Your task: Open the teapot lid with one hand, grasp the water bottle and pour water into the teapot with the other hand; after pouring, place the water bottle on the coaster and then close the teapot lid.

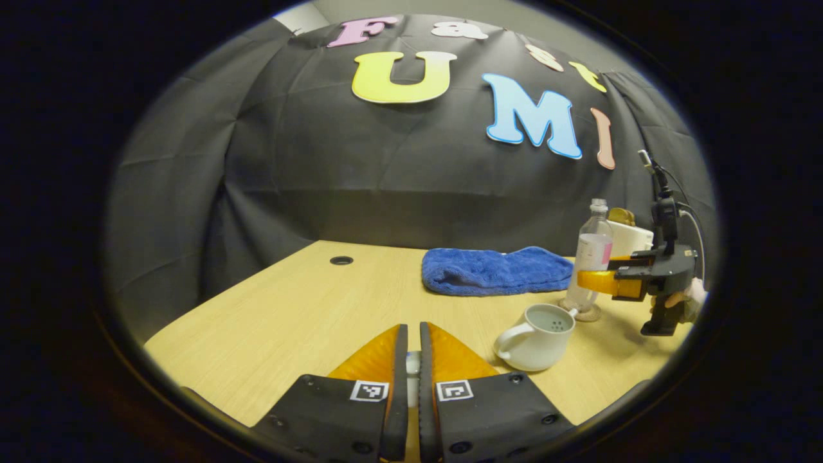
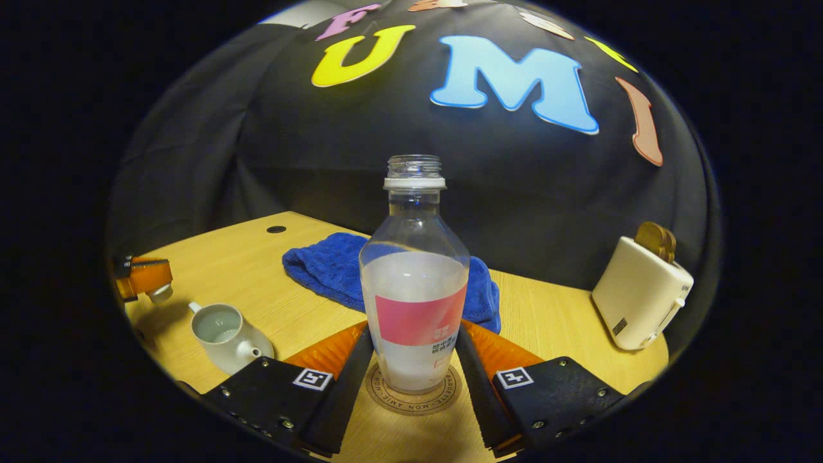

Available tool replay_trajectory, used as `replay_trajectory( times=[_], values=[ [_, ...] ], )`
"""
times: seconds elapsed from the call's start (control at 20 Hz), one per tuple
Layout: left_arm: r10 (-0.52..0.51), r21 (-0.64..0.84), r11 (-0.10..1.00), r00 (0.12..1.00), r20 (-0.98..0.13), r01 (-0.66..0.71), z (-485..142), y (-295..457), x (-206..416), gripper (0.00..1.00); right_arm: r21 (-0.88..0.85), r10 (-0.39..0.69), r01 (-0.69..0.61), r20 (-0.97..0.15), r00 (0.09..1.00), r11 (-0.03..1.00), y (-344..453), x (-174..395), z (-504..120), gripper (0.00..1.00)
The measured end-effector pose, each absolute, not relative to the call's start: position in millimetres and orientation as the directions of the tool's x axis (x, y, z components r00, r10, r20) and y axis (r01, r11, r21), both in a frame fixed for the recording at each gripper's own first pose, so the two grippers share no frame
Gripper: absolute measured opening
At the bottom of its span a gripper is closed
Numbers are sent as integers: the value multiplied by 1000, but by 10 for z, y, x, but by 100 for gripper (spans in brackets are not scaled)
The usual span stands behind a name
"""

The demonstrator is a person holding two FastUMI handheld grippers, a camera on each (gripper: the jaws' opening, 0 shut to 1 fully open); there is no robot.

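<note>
On the coaster (image 2: 413, 397) my bottle (image 2: 415, 283) stands upright, right gripper (image 2: 413, 350) fingers flanking it, contact unclear. Left gripper (image 1: 413, 360) pinches the lid (image 1: 413, 365) beside the open teapot (image 1: 537, 335).

There is one water bottle (image 2: 414, 283), and it has no cap on it. There is one coaster (image 2: 413, 393) under the bottle. There is one teapot (image 2: 226, 337), white, with its top open, and one small white lid (image 2: 159, 294). One blue towel (image 2: 334, 267) lies on the one wooden table (image 2: 553, 321). There is one toaster (image 2: 640, 292) with one piece of bread (image 2: 656, 240) in it. The table has one round hole (image 2: 276, 229). There are two grippers: the left gripper (image 1: 413, 347) and the right gripper (image 2: 411, 350).
</note>
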State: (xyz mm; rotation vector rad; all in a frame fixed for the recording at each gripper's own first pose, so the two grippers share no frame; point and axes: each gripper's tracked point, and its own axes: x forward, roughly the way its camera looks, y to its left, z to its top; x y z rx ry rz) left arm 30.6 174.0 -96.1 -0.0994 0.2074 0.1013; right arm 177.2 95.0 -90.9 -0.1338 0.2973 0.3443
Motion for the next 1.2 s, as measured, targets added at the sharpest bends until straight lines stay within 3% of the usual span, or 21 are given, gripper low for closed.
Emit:
replay_trajectory(
  times=[0.45, 0.55, 0.65, 0.75, 1.2],
  values=[
    [88, -65, 992, 972, -219, -105, -971, 1709, 325, 14, -2, 327, -348, -337, 883, 938, 881, 1754, -1024, 78],
    [85, -60, 993, 971, -224, -101, -978, 1695, 331, 14, 0, 327, -347, -333, 885, 938, 852, 1741, -1019, 89],
    [73, -72, 993, 971, -230, -91, -971, 1663, 335, 14, -5, 316, -335, -322, 893, 942, 810, 1731, -969, 90],
    [60, -83, 993, 972, -229, -81, -945, 1601, 361, 13, 4, 315, -329, -303, 900, 944, 748, 1672, -872, 97],
    [-23, -58, 998, 984, -176, 13, -562, 1135, 606, 14, 62, 315, -309, -193, 929, 949, 444, 1132, -433, 98]
  ],
)
